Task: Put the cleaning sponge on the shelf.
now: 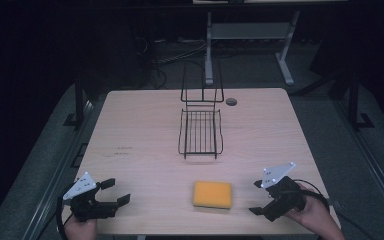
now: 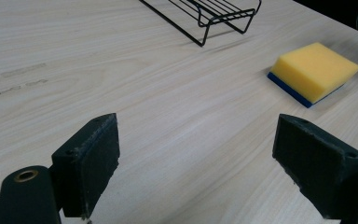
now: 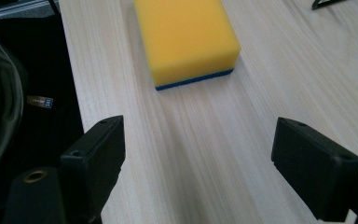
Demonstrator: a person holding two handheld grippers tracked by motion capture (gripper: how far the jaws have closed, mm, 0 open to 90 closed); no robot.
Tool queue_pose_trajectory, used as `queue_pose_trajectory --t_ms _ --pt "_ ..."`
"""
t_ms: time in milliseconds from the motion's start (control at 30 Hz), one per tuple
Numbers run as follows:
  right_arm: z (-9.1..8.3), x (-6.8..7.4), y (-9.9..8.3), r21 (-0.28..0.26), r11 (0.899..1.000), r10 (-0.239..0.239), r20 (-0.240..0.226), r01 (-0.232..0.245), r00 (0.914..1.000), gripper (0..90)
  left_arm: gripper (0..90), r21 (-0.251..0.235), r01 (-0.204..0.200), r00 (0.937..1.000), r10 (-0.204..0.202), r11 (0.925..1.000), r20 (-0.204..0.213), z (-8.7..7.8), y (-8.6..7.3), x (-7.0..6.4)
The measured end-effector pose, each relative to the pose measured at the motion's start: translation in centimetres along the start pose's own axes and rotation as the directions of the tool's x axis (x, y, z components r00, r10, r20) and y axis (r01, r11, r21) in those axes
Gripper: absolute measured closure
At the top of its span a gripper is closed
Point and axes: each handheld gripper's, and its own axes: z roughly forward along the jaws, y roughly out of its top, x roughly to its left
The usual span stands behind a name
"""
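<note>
A yellow sponge (image 1: pixel 212 194) with a blue underside lies flat near the table's front edge, between my two grippers. My left gripper (image 1: pixel 116 191) rests at the front left, open, jaws pointing right toward the sponge (image 2: pixel 313 71) with bare wood between them. At the front right my right gripper (image 1: pixel 256 197) is open too, aimed left at the sponge (image 3: pixel 186 39), which lies a short way ahead of its jaws. A black wire rack (image 1: pixel 200 131) stands at the table's middle, beyond the sponge; its near corner (image 2: pixel 214 18) shows in the left gripper view.
The light wooden table (image 1: pixel 140 130) has a small round grommet (image 1: pixel 231 101) at its back edge behind the rack. Desk legs and cables stand on the dark floor beyond. The table's front edge (image 3: pixel 70 93) runs close beside the right gripper, with dark clothing past it.
</note>
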Motion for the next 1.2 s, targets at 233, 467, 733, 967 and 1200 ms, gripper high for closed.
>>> queue_pose_trajectory --t_ms 233,467,733,967,1200 --pt "0.2 0.1 0.6 0.009 1.0 -0.023 -0.005 0.023 0.9997 17.0 14.1 0.001 -0.001 1.0 0.001 1.0 0.001 0.0 0.0 0.0" --pt "0.6 0.2 1.1 0.016 0.999 -0.033 -0.02 0.033 0.9993 17.0 14.0 0.003 -0.003 1.0 0.003 1.0 0.004 0.1 0.0 0.0" --pt "1.1 0.2 1.9 0.032 0.998 -0.059 -0.038 0.06 0.9975 17.0 14.0 0.003 -0.002 1.0 0.002 1.0 0.006 0.3 0.0 0.0" --pt "1.6 0.3 2.9 0.046 0.997 -0.066 -0.058 0.069 0.9961 17.0 14.1 0.0 -0.003 1.0 0.003 1.0 0.006 0.2 0.1 0.1" --pt "2.0 0.4 3.8 0.045 0.995 -0.089 -0.073 0.092 0.9934 17.0 14.1 -0.003 -0.001 1.0 0.001 1.0 0.004 0.1 0.0 0.0"
